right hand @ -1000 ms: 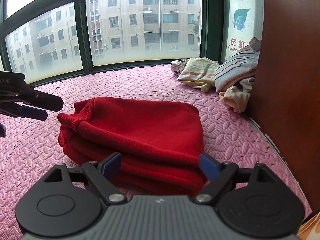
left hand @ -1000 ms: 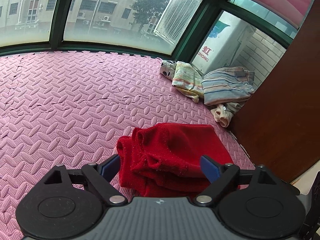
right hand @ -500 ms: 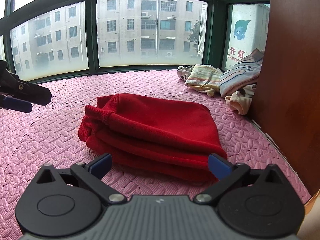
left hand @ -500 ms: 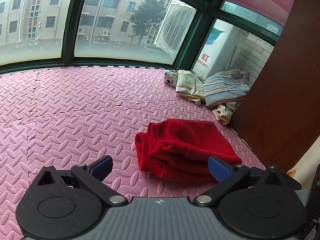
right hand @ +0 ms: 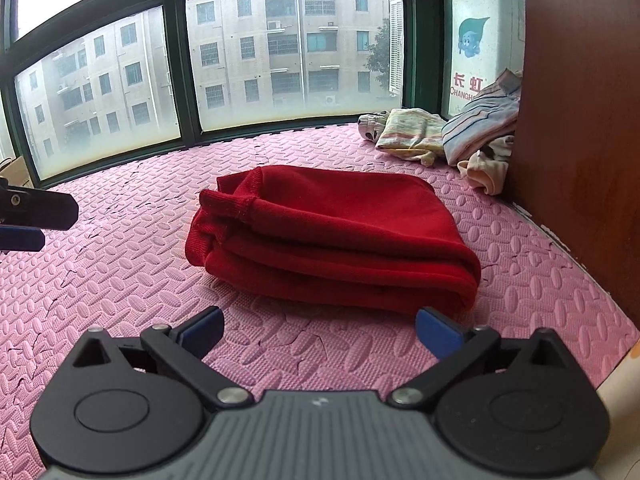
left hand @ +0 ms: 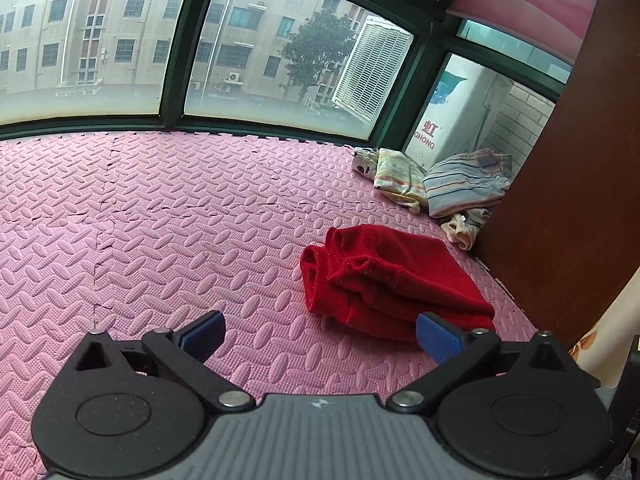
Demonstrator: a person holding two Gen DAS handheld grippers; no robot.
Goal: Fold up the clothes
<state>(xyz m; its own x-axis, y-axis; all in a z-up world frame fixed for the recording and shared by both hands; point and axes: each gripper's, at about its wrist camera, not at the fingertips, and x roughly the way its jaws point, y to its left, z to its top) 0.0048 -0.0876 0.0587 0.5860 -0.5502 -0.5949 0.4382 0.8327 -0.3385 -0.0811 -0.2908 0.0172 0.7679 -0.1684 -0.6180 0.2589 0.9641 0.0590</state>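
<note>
Red garment: the red sweater [right hand: 332,236] lies on the pink foam mat [left hand: 160,240], already folded into a compact stack of about 3 layers, cuffed edge to the left, rounded fold to the right.
Its place: right half of the mat, near the brown wooden panel [right hand: 580,120], nearer than the clothes in the far right corner.
Left gripper: left gripper [left hand: 320,330] has its jaws spread wide with nothing between them; only bare mat shows in the gap, and the sweater sits just right of and beyond its right pad.
Right gripper: right gripper [right hand: 318,330] is likewise wide apart and empty; the near edge of the sweater lies just beyond its fingertips, not touching them.
Done so far: judging by the neat stack and 2 released grippers, this 1 garment looks finished.
Left to do: the pile of clothes [left hand: 440,184] in the far right corner, striped and pale pieces, looks loosely heaped, so more folding probably remains.
Change over 1 second: both grippers have pulled back from the sweater, which now shows smaller and farther away in both views; the jaws have spread a little wider; the sweater itself has kept its shape and place.
</note>
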